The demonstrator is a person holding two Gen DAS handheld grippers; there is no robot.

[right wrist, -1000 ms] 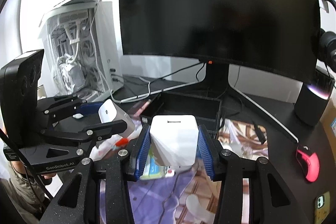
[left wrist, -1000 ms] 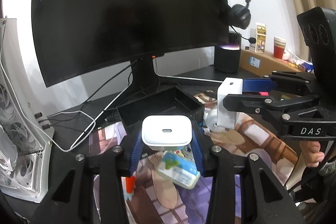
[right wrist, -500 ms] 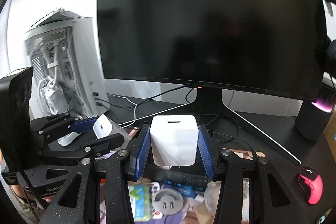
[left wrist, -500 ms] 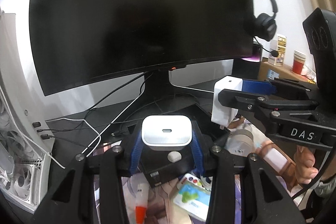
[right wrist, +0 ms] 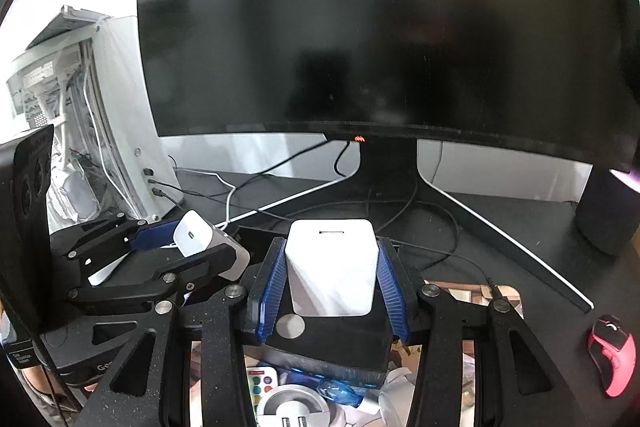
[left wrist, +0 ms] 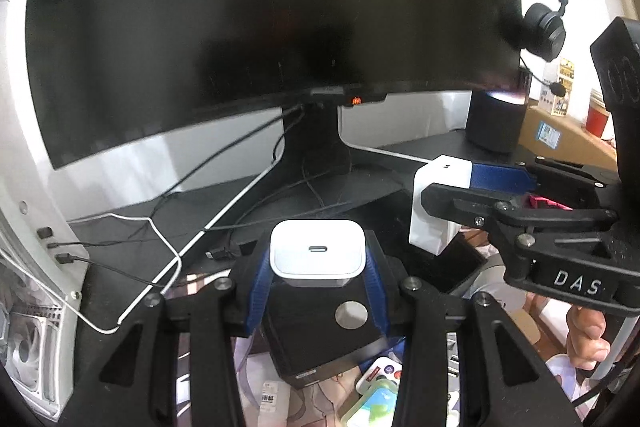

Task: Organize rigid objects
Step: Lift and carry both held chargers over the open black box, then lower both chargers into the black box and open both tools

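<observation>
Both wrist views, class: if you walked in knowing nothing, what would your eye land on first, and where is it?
First, the huge dark monitor filling the upper half of both views. Next, two white chargers: the left gripper clamps a rounded one with a small port facing the camera, and the right gripper clamps a taller one, both above a black box. A pink mouse glows at far right on the desk.

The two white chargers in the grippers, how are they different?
The left charger is short with rounded corners; the right charger is taller and more blocky. The left charger's face has a small oval port, while the right charger's has a thin straight slot. Each sits clamped between blue-padded jaws, one in the left gripper, one in the right gripper. Both are white and held above the black box.
</observation>
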